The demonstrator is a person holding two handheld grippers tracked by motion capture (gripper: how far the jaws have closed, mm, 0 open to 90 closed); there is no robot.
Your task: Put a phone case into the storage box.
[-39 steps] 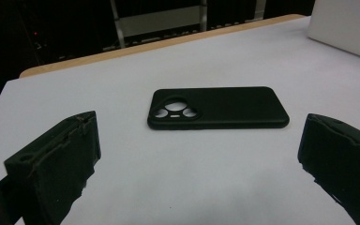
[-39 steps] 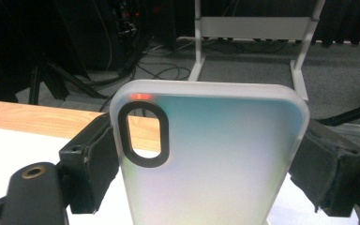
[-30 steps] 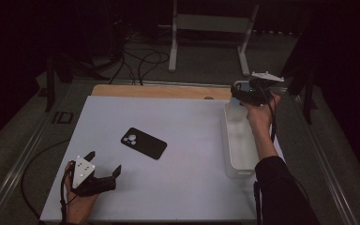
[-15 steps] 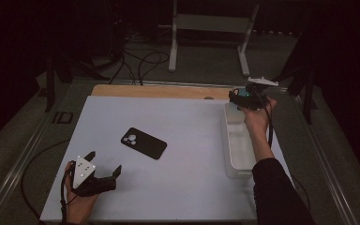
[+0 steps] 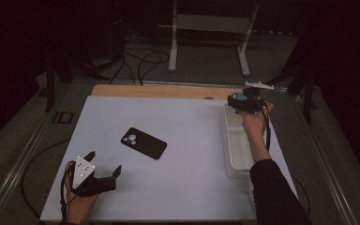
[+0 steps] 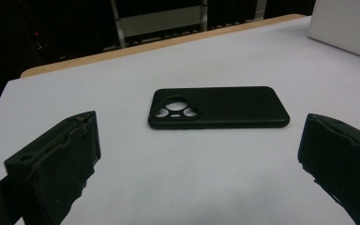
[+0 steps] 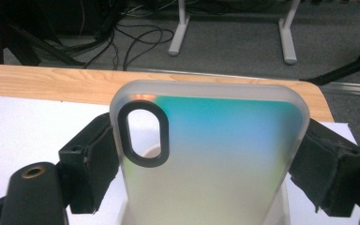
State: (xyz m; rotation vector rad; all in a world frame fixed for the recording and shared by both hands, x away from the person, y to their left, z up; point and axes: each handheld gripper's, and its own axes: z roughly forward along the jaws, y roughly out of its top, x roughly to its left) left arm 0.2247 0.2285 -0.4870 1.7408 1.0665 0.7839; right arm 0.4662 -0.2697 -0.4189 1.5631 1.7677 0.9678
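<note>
The right gripper had drifted slightly left over the bin's far end since the earlier frames, jaws clamped on the frosted case; removal from the bin looked under way. The left gripper had not moved, jaws wide. Its own view showed the black case lying flat ahead; the right gripper view showed the frosted case's teal tint.

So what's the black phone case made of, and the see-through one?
The black phone case looks like soft matte rubber or silicone: dull, no glare, rounded edges. The frosted case held by the right gripper seems translucent plastic, cloudy with a blue-green tint; hard or flexible, I can't tell.
</note>
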